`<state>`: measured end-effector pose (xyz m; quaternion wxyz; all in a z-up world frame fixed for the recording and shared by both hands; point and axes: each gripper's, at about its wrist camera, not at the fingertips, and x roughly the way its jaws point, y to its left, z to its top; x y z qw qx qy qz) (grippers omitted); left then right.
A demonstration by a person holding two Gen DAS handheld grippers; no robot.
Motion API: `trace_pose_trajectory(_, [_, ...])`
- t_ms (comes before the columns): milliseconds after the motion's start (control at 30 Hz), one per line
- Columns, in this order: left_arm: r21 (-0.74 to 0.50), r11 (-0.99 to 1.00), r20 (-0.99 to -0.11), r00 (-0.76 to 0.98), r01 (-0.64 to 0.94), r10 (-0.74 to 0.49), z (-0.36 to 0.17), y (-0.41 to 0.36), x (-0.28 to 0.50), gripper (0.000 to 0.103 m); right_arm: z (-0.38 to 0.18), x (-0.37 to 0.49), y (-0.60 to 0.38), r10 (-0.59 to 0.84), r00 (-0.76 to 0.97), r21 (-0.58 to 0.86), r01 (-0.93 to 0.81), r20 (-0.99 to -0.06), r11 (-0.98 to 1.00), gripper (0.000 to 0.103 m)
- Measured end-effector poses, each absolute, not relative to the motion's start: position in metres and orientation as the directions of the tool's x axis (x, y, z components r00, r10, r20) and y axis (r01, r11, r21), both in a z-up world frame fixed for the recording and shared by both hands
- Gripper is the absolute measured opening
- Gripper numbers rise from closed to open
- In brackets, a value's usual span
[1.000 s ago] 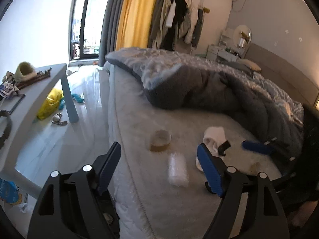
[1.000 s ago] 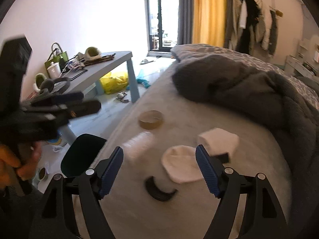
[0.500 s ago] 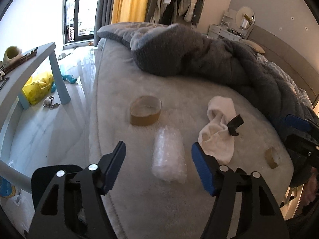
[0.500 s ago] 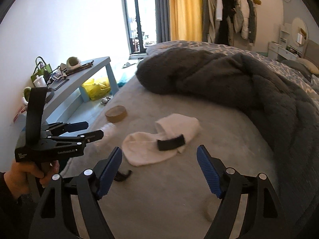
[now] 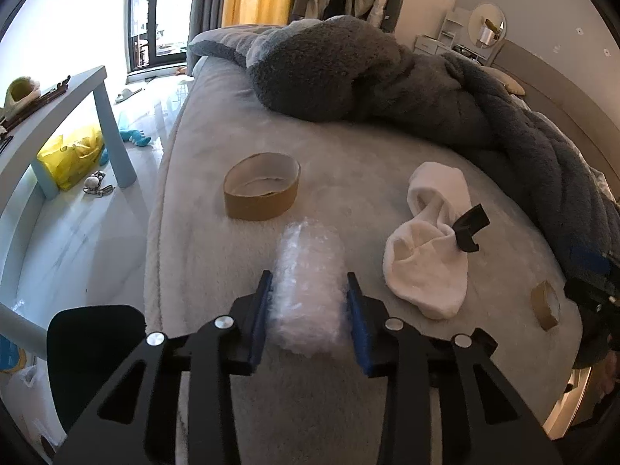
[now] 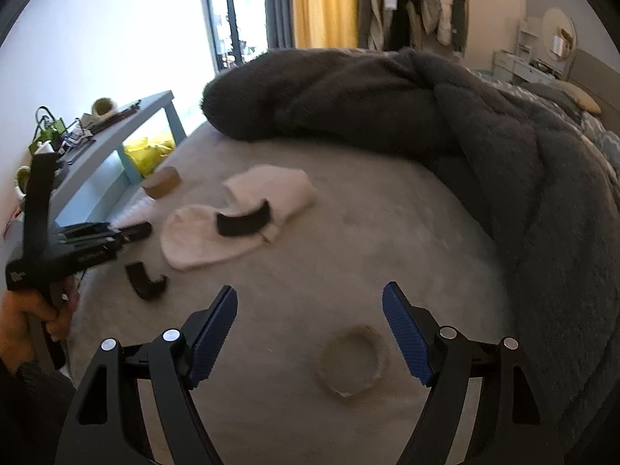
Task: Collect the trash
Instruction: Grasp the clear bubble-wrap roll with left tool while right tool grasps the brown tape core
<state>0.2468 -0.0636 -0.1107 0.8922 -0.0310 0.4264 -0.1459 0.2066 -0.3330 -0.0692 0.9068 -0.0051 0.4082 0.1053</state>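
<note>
A crumpled roll of clear bubble wrap [image 5: 306, 271] lies on the grey bed [image 5: 217, 255]. My left gripper [image 5: 308, 290] is closing on it, and its blue pads press both sides. Beyond it sits a wide brown cardboard tape ring [image 5: 261, 192], and to the right white socks [image 5: 430, 255] with a black clip [image 5: 469, 228] on them. My right gripper [image 6: 310, 310] stands open above a small tape ring [image 6: 353, 360], which lies apart from both fingers. A second black curved piece [image 6: 145, 281] lies near the left gripper [image 6: 131, 231] in the right wrist view.
A dark fluffy blanket [image 5: 387, 85] is heaped across the far side of the bed. A black container [image 5: 93, 345] stands by the bed's left edge. On the floor stand a light blue table [image 5: 58, 104] and a yellow bag [image 5: 69, 155].
My left gripper came down over the bubble wrap and its jaws closed onto it. My right gripper swung right, from over the socks to over the small tape ring, still open.
</note>
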Motion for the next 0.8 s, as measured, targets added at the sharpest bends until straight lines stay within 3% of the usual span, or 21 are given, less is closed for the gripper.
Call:
trace_pose_trajectory(300, [-0.183, 0.958, -0.736, 0.615, 0.221, -0.283, -0.106, -0.068, 0.244, 0.037, -0.1, 0.207, -0.35, 0.164, 0.575, 0.072, -0.18, -0.802, 0.981, 0.078])
trace_pose_trajectory(600, [-0.2, 0.953, -0.702, 0.645, 0.23, -0.302, -0.089, -0.064, 0.239, 0.037, -0.117, 0.211, -0.357, 0.165, 0.526, 0.103, -0.146, -0.834, 0.984, 0.063])
trace_pose_trajectory(733, [-0.189, 0.953, -0.697, 0.651, 0.237, -0.3, -0.085, -0.062, 0.237, 0.037, -0.12, 0.215, -0.357, 0.171, 0.506, 0.125, -0.123, -0.846, 0.984, 0.048])
trace_pose_trajectory(800, [-0.184, 0.953, -0.693, 0.656, 0.239, -0.299, -0.082, -0.06, 0.236, 0.037, -0.117, 0.217, -0.353, 0.161, 0.508, 0.113, -0.125, -0.846, 0.986, 0.048])
